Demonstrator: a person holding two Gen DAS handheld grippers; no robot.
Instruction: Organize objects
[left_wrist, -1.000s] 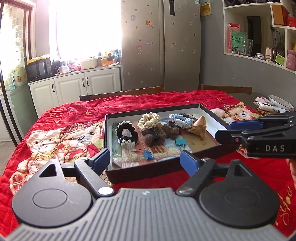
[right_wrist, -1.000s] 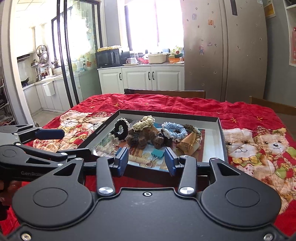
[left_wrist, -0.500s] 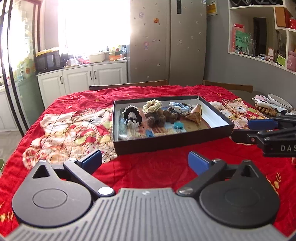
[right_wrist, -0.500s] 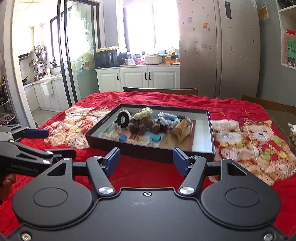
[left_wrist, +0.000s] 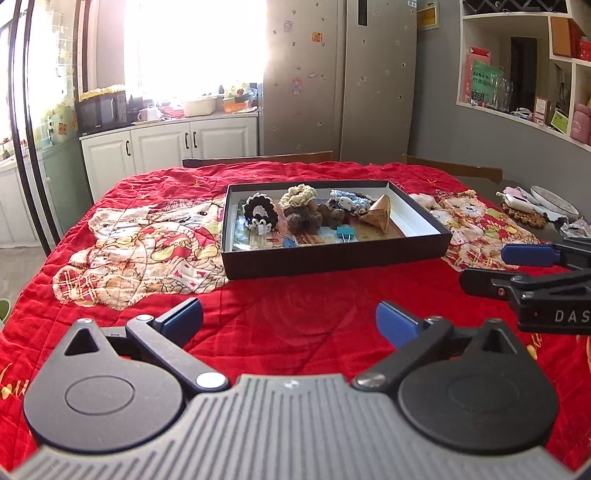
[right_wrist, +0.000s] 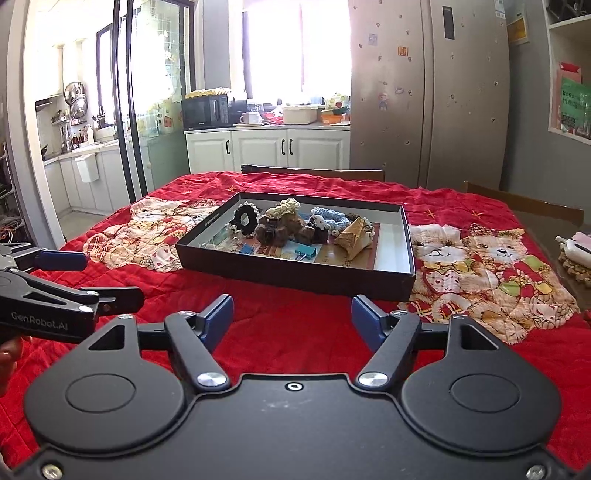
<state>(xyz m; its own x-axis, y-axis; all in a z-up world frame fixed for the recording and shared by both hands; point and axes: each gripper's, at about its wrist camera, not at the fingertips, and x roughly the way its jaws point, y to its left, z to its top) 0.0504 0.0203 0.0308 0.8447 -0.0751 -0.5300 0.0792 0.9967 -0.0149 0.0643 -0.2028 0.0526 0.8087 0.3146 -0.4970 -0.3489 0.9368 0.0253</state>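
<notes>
- The shallow black cardboard box (left_wrist: 332, 254) sat mid-surface on the red teddy-print quilt (left_wrist: 155, 236), apparently the collecting tray.
- Inside, bunched toward its far left: one black-and-white crocheted scrunchie (left_wrist: 258, 214), one cream one (left_wrist: 298, 194), one pale blue one (left_wrist: 349, 199), brown fuzzy ones I could not count, one folded tan paper cone (left_wrist: 380, 218) and two small blue binder clips (right_wrist: 306, 252).
- The left claw (left_wrist: 289, 320) and right claw (right_wrist: 291, 320) hung near the box's near wall, both spread wide and empty, likely clear of the tidied load.
</notes>
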